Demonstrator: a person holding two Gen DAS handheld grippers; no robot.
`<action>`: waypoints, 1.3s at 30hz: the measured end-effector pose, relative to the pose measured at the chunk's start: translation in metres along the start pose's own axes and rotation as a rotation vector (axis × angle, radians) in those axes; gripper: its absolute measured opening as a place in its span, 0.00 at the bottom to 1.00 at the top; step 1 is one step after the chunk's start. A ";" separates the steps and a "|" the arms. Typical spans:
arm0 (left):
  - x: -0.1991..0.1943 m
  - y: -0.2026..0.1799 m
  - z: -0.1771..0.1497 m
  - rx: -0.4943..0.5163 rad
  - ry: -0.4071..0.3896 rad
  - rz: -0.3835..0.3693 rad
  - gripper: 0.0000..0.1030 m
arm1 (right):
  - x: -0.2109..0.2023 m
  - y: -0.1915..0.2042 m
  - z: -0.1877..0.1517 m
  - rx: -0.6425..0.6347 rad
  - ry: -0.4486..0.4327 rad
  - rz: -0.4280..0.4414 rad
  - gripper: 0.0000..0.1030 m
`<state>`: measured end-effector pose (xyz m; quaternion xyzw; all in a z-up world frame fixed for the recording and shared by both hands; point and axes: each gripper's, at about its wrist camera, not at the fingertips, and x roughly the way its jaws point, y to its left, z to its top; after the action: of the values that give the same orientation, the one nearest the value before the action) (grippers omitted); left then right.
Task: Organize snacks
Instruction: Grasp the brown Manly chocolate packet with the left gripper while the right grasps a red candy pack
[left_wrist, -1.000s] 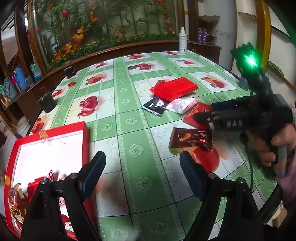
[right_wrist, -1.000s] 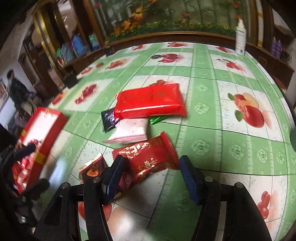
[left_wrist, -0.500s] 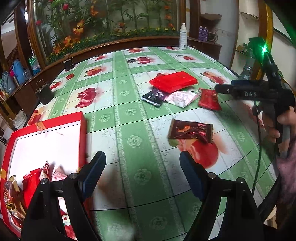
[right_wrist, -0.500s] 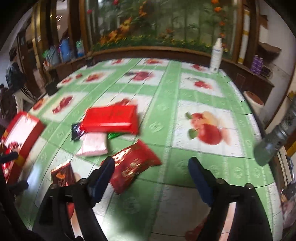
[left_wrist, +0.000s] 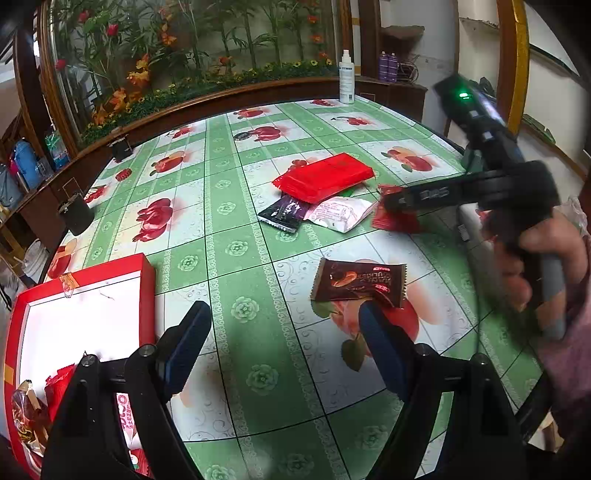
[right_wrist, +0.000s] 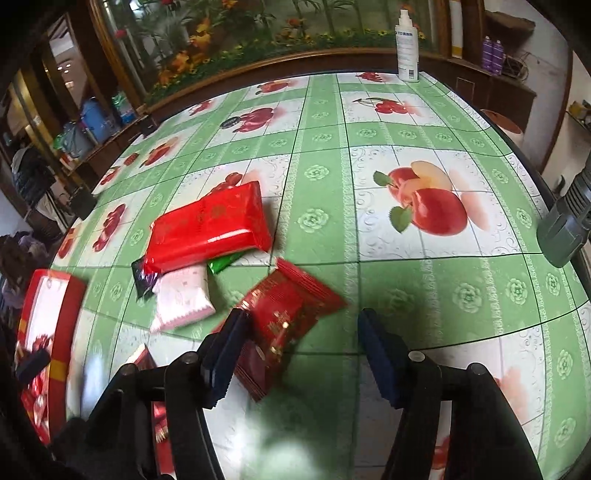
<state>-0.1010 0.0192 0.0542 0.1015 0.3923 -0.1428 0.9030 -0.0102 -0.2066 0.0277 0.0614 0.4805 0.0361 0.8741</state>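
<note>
My left gripper is open and empty above the tablecloth, between the red snack box at its left and a brown chocolate packet just past its right finger. My right gripper is open, low over a dark red snack packet that lies by its left finger. Beyond lie a large red packet, a white packet, a black packet and a green one. The right gripper also shows in the left wrist view, over the red packet.
The red box holds several snacks in its near corner. A white spray bottle stands at the far table edge. A black cup stands at the left edge. A grey cylinder sits beyond the right edge.
My right gripper has swung back down and in over the dark red packet after lifting away. My left gripper has drifted slightly toward the brown packet.
</note>
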 end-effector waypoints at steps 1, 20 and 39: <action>0.000 0.001 0.002 -0.010 0.010 -0.016 0.80 | 0.002 0.011 -0.001 -0.036 -0.007 -0.025 0.59; 0.052 -0.040 0.035 -0.315 0.206 -0.003 0.80 | -0.002 -0.032 0.007 0.046 -0.013 -0.033 0.24; 0.053 -0.005 0.003 -0.163 0.244 0.015 0.70 | 0.000 -0.022 0.006 0.004 -0.018 -0.059 0.31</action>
<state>-0.0658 0.0044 0.0167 0.0473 0.5085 -0.0902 0.8550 -0.0051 -0.2283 0.0276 0.0492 0.4742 0.0090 0.8790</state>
